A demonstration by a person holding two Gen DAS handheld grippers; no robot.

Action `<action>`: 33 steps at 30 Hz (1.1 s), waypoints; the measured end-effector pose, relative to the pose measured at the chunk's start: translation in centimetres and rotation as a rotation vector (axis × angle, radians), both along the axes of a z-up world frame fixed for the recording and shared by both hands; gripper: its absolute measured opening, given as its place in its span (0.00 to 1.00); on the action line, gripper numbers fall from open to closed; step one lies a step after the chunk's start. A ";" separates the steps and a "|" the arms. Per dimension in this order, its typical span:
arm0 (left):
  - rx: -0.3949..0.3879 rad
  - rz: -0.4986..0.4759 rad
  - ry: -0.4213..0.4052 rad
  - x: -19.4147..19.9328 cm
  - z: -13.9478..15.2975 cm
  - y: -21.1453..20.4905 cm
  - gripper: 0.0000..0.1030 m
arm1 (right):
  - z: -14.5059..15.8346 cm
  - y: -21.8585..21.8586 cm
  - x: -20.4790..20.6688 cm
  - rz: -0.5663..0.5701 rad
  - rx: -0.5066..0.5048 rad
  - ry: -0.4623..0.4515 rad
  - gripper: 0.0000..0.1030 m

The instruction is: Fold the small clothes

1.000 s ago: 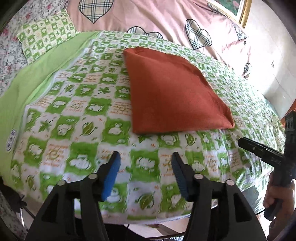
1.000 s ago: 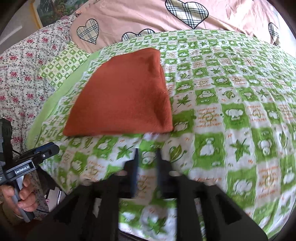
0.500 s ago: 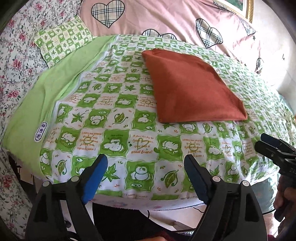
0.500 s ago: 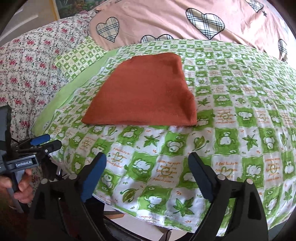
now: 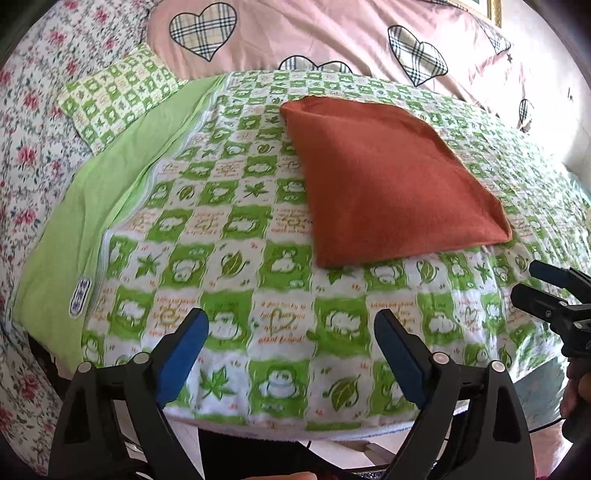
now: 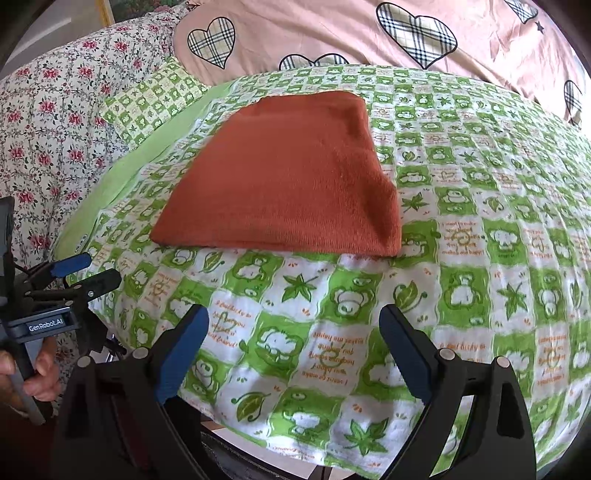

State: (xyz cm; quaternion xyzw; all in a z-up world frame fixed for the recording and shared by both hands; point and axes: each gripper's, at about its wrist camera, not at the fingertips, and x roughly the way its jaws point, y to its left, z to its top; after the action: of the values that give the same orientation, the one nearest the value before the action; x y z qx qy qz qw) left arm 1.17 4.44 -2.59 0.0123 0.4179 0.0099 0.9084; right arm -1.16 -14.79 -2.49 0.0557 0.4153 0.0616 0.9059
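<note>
one folded rust-red cloth (image 5: pixel 388 184) lies flat on the green-and-white checked bedspread (image 5: pixel 229 280), near the middle of the bed, touched by neither gripper. two grippers in view, each with two blue pads. left gripper (image 5: pixel 291 354): jaws have just been opening, now spread wide, nothing between them but bedspread below; it sits near the front edge of the bed, well short of the cloth. right gripper (image 6: pixel 293 350): jaws spread wide too, nothing between them, also near the front edge, apart from the cloth's near hem. each wrist view catches the other gripper at its side edge, held by a hand (image 6: pixel 22 376) on the handle. one small checked pillow (image 5: pixel 118 96) at the far left, same green pattern. one plain green sheet strip (image 5: pixel 107 195) along the left side of the bedspread, with one small white label. one pink quilt with plaid hearts (image 6: pixel 369 33) behind. one floral-print fabric (image 6: pixel 55 110) at left. one picture frame corner, top of the left wrist view, mostly cut off.
</note>
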 end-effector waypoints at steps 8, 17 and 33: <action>0.027 0.001 0.011 1.6 0.0 -0.6 0.91 | 0.1 0.0 1.4 0.008 0.014 0.014 0.92; 0.068 0.011 0.016 3.1 0.6 -1.0 0.92 | 1.7 0.2 3.5 0.029 0.015 -0.002 0.93; 0.080 0.030 -0.005 5.0 1.6 -1.7 0.94 | 2.6 -0.1 6.2 0.049 -0.007 0.009 0.94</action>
State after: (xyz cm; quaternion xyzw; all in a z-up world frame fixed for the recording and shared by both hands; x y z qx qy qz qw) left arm 6.21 2.77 -0.99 0.0423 0.4152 0.0401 0.9079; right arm 5.05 -14.94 0.07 0.0428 0.4210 0.0819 0.9023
